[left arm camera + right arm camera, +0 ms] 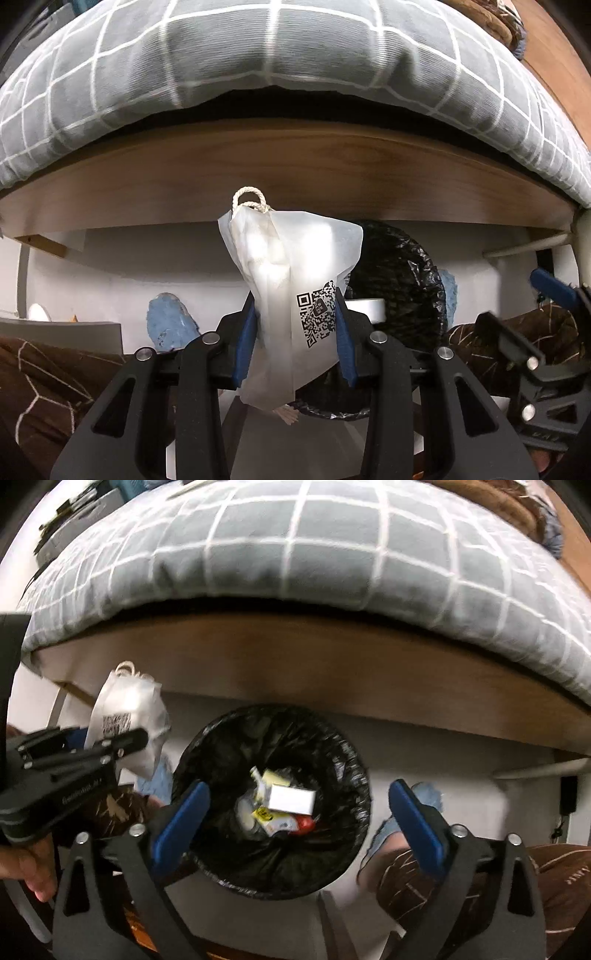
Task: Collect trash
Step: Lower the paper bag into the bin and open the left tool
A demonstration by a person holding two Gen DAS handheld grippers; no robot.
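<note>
My left gripper (295, 314) is shut on a crumpled white paper bag (291, 266) with a rope handle and a QR code, held up in the air to the left of the bin. The bag also shows in the right wrist view (127, 709), with the left gripper (122, 742) around it. A round bin with a black liner (273, 797) stands on the floor below my right gripper (299, 812), which is open and empty above it. Inside the bin lie a small white box (291, 798) and several wrappers. The bin shows behind the bag in the left wrist view (402, 295).
A bed with a grey checked cover (295, 546) and a wooden side rail (295, 664) runs across behind the bin. The person's blue slippers (424, 797) and brown patterned trouser legs (517, 878) flank the bin. White floor (461, 757) lies around it.
</note>
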